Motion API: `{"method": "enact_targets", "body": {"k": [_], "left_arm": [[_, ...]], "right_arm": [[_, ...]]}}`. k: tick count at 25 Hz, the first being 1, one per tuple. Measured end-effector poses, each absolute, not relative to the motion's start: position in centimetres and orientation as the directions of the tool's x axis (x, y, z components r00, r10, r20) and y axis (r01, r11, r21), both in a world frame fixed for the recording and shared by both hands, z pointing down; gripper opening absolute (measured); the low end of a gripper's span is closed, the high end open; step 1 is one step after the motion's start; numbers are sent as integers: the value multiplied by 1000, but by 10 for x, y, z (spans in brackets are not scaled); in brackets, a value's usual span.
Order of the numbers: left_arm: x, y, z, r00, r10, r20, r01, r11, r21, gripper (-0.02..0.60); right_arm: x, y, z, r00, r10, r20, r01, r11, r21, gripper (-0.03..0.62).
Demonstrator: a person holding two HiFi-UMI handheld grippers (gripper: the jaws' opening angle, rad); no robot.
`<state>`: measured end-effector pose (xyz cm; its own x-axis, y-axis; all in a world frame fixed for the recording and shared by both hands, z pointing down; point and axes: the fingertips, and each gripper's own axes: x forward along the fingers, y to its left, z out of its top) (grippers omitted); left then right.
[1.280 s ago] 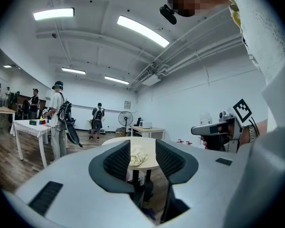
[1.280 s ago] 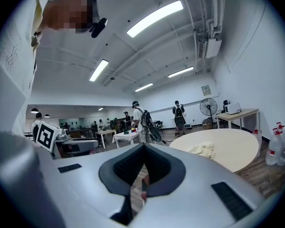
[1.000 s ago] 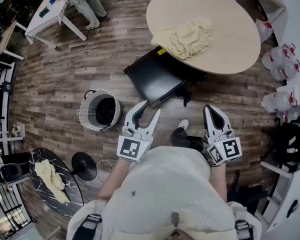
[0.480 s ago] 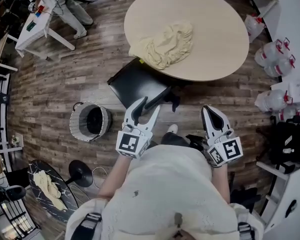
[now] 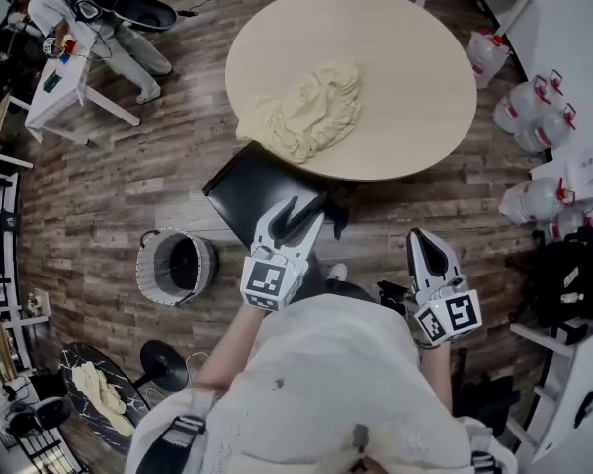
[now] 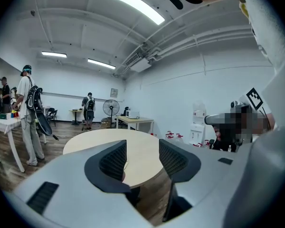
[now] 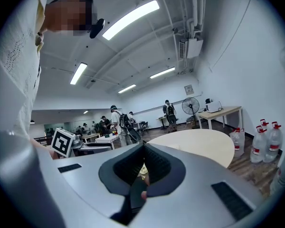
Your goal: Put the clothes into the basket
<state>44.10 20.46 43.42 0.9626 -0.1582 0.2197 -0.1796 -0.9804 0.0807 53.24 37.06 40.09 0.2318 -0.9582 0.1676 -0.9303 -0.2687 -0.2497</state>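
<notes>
A crumpled pale yellow cloth (image 5: 304, 112) lies on the near left part of the round beige table (image 5: 405, 67). The woven basket (image 5: 176, 265), dark inside, stands on the wood floor to the left of me. My left gripper (image 5: 301, 211) is held over the black chair (image 5: 252, 188) just short of the table. It is open with nothing between its pads, and its jaws have just been opening. In the left gripper view the table (image 6: 109, 139) lies beyond the left gripper (image 6: 142, 152). My right gripper (image 5: 427, 248) hangs over the floor, shut and holding nothing.
Water jugs (image 5: 539, 107) stand along the right wall. A white side table (image 5: 64, 77) and a person's legs (image 5: 128, 57) are at the upper left. At the lower left stand a dark round table bearing another pale cloth (image 5: 104, 398) and a black fan base (image 5: 163, 363).
Both grippers have come closer to the round table, and the left now reaches over the black chair. The basket has slipped back to my left. The left jaws stand a little wider.
</notes>
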Motion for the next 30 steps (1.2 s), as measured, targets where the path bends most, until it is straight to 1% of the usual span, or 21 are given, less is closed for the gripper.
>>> {"method": "enact_targets", "body": {"k": [5,10,14,18,23,30], "left_arm": [[471,182,451,956,-150,250,-176,-981,84,230],[511,153,473,948,-131,292,-160,-984,79,233],[536,117,484,943,-115,314,-147,-986,79,235],[554,79,499,931,-118,346,-160,-983,94,239],[574,30,528,902,-118,415,-182,-976,118,250],[598,-32,584,846,-75,528,-145,-985,92,304]], "right_arm": [[550,367,403,267,-944,192,-919,-309,-243,9],[586,353,405,318,-924,213,-900,-365,-239,9],[607,319,400,339,-915,218,-893,-386,-230,9],[619,280,398,353,-909,222,-891,-399,-216,9],[633,239,399,384,-894,231,-876,-432,-216,9],[648,192,404,453,-858,242,-839,-502,-208,9]]}}
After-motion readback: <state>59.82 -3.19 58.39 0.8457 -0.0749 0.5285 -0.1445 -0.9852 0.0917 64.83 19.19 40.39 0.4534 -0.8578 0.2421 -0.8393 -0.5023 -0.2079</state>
